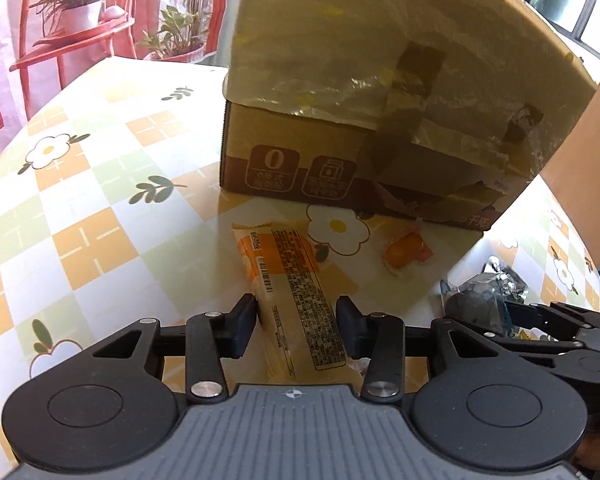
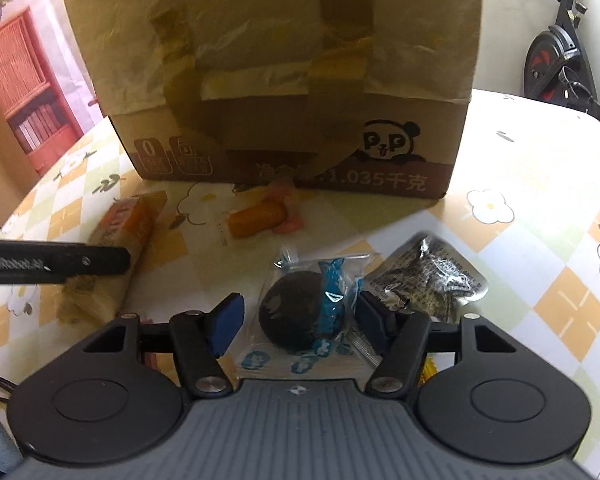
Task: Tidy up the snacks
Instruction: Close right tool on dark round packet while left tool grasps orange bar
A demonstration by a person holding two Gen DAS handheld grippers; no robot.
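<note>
A long pale snack packet point(image 1: 296, 280) with an orange end and printed text lies on the table, running between the fingers of my left gripper point(image 1: 297, 314); both pads touch its sides. In the right wrist view a dark round cookie in a clear blue-printed wrapper point(image 2: 304, 312) lies between the fingers of my right gripper point(image 2: 296, 318), which stands open with a gap on the left side. A small orange candy point(image 1: 406, 254) point(image 2: 256, 218) lies in front of the cardboard box point(image 1: 340, 120) point(image 2: 280, 80). A crumpled silver packet point(image 2: 432, 280) lies right of the cookie.
The taped box with a panda print stands at the back of the flower-patterned table point(image 1: 80, 200), its flap raised. Potted plants on a red stand point(image 1: 76, 12) are behind on the left. An exercise bike point(image 2: 560, 64) stands beyond the table's right edge.
</note>
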